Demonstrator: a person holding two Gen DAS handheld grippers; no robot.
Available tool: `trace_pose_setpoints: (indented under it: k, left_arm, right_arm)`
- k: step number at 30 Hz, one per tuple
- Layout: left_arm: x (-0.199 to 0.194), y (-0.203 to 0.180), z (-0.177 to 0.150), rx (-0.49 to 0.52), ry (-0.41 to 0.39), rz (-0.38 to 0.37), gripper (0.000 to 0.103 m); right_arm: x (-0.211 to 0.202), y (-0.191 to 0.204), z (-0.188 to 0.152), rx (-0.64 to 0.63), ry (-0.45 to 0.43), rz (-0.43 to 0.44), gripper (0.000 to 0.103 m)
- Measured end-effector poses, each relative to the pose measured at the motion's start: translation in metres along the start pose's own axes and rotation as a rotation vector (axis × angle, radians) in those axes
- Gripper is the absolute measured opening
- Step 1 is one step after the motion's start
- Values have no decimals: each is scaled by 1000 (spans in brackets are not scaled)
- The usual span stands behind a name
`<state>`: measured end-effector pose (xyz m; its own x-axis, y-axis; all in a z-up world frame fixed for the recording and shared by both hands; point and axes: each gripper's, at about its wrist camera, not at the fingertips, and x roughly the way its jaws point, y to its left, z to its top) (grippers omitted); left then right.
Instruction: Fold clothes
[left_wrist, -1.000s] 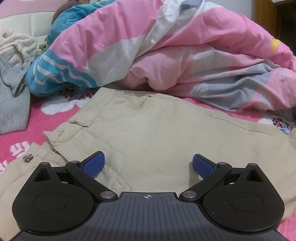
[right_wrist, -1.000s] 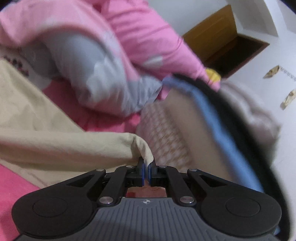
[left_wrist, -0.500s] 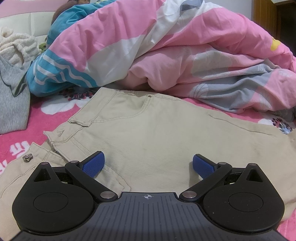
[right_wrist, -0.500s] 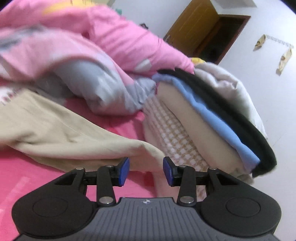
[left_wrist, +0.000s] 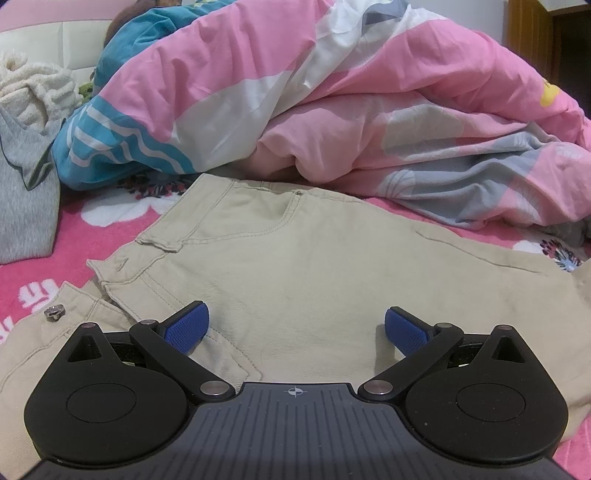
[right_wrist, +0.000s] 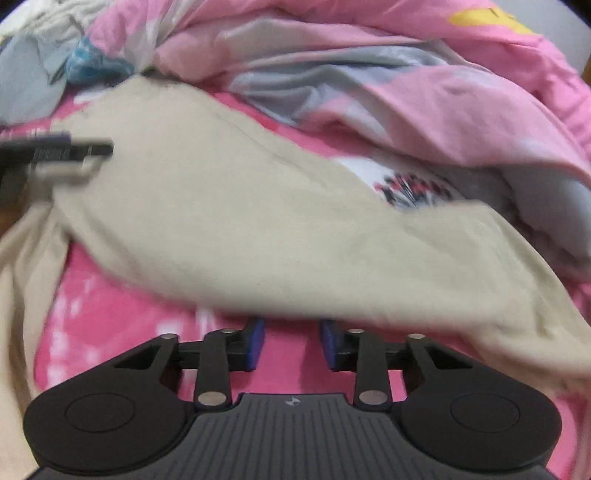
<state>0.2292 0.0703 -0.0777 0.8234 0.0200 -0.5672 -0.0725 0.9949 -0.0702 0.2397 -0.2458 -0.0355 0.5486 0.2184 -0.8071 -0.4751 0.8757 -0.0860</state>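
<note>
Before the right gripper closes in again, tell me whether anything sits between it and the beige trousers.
Nothing visible does. The right gripper hangs open over bare pink bedsheet, its jaws having just narrowed with nothing between them. The beige trousers leg lies straight ahead of the fingertips; the quilt is bunched behind it.

Bed (left_wrist: 110, 218): pink cover with white flower print.
Beige trousers (left_wrist: 314, 266): spread flat on the bed, waistband toward the left in the left wrist view.
Pink quilt (left_wrist: 369, 110): bunched just behind the trousers, touching their far edge.
Grey garment (left_wrist: 26, 206): left of the trousers, apart from them.
Cream knit (left_wrist: 33, 92): behind the grey garment.
</note>
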Motion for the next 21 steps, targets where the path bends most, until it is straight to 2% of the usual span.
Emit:
trace_pose_setpoints:
  k: [4, 10, 12, 16, 18, 21]
  left_arm:
    - [0, -1, 0, 5, 3, 5, 102]
    - [1, -2, 0, 8, 5, 6, 103]
    - [1, -1, 0, 9, 6, 6, 103]
    - [2, -2, 0, 11, 8, 7, 103]
    - [2, -2, 0, 11, 8, 7, 103]
    - [2, -2, 0, 10, 8, 6, 103]
  right_arm:
    - [7, -21, 38, 136, -90, 80, 31]
    - [73, -35, 52, 224, -24, 63, 31]
    - [80, -40, 47, 259, -40, 76, 32]
    - [56, -60, 38, 390, -84, 134, 36]
    - [31, -74, 26, 473, -125, 160, 44]
    - [-10, -100, -2, 613, -201, 185, 44]
